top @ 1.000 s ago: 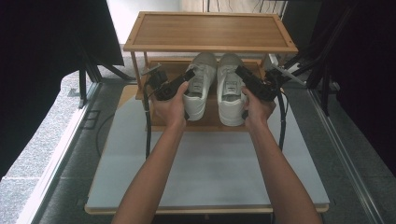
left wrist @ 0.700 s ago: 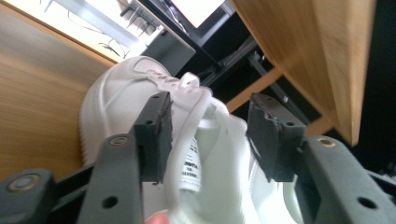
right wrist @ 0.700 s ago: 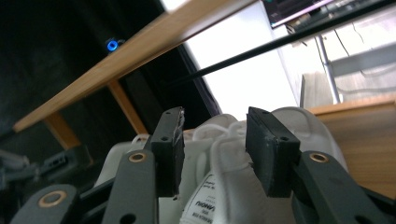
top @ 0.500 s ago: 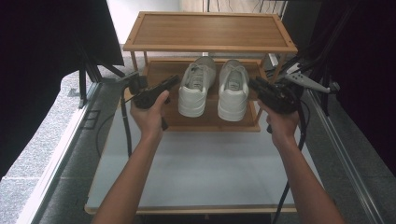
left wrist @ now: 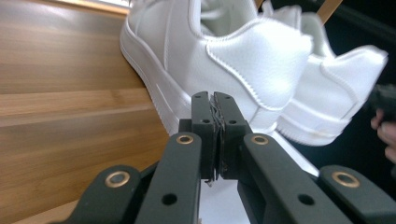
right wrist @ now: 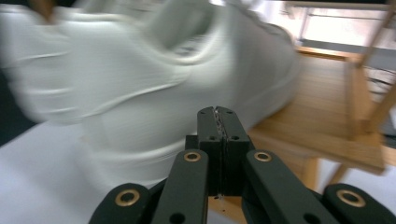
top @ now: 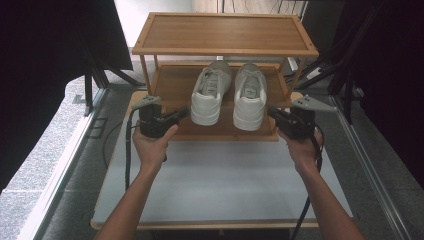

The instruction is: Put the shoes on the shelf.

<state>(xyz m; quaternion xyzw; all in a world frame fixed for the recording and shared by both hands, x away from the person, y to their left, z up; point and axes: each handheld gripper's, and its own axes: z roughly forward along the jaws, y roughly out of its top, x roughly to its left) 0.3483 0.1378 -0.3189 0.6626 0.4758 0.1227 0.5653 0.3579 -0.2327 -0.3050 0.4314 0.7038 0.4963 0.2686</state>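
We find 2 white sneakers (top: pixel 230 92) side by side on the rack's lower shelf (top: pixel 172 87). Left gripper (top: pixel 181 114) and right gripper (top: pixel 273 113) have just closed empty. We judge them light, pliable; grip the stiff heel collar.

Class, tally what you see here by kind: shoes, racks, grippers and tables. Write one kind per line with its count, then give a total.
White shoes: 2 (left shoe, right shoe)
Wooden shoe rack: 1
Hand-held grippers: 2 (left gripper, right gripper, both shut and empty)
White table: 1
Total: 6
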